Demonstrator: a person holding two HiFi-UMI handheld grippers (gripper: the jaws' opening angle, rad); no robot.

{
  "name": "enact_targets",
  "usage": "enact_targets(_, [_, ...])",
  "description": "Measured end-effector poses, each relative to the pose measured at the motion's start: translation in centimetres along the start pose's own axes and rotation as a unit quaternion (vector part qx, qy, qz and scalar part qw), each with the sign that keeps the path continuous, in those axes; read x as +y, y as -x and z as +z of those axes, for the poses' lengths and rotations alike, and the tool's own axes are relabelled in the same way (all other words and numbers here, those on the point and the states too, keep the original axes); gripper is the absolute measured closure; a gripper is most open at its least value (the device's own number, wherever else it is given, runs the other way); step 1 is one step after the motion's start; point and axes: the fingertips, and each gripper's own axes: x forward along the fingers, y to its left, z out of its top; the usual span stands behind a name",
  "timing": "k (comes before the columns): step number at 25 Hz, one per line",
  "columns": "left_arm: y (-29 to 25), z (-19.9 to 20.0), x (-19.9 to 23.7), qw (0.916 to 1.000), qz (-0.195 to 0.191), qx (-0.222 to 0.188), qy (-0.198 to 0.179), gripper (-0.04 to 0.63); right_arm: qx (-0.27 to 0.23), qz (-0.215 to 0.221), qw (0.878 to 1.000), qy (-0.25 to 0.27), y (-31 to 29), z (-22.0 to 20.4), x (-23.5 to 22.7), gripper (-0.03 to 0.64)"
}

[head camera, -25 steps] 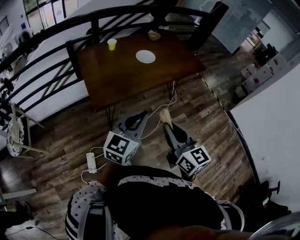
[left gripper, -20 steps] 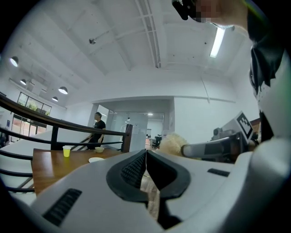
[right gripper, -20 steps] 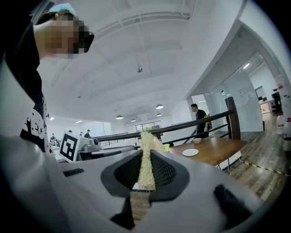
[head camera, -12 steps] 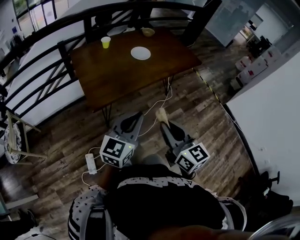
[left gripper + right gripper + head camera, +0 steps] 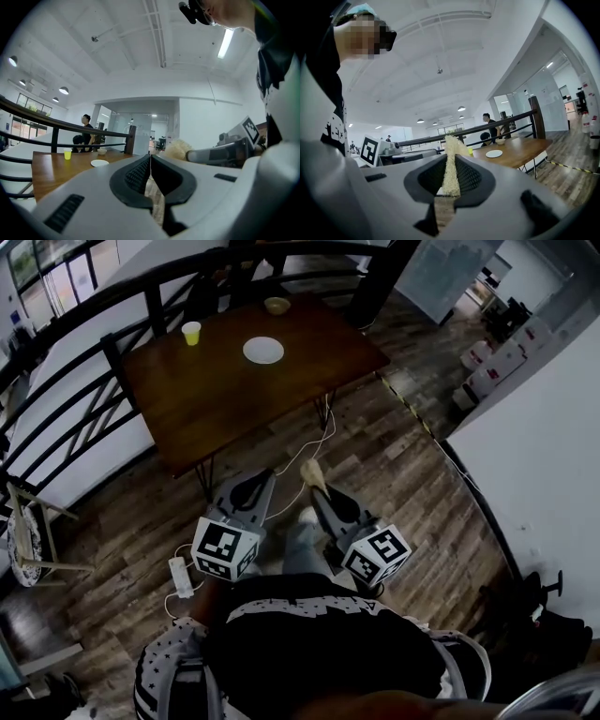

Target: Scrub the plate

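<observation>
A white plate [image 5: 263, 351] lies on the dark wooden table [image 5: 234, 399], well ahead of me; it also shows as the plate [image 5: 99, 163] and the plate [image 5: 494, 153]. My right gripper [image 5: 316, 486] is shut on a pale yellow scrub sponge [image 5: 310, 472], which stands up between the jaws as the sponge [image 5: 450, 164]. My left gripper [image 5: 262, 477] is shut with nothing in it, jaws pressed together [image 5: 150, 161]. Both grippers hang over the wooden floor, short of the table.
A yellow cup [image 5: 191, 332] and a small bowl [image 5: 277, 306] stand at the table's far side. A black railing [image 5: 75, 362] runs behind and left of the table. A white power strip [image 5: 179, 576] and cable [image 5: 314, 442] lie on the floor. People stand beyond the railing [image 5: 488, 123].
The table and plate have slid left and up in the head view, and both grippers sit slightly lower left. The sponge stays held in the right gripper.
</observation>
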Motion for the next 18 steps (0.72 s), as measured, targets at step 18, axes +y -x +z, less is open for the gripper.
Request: enact_targets(18, [-3.2, 1.4, 3.9, 0.9968, 0.077, 0.013, -0.017, 0.581, 0.004, 0.083, 0.996, -0.007, -5.6, 1.9, -3.6, 0.567])
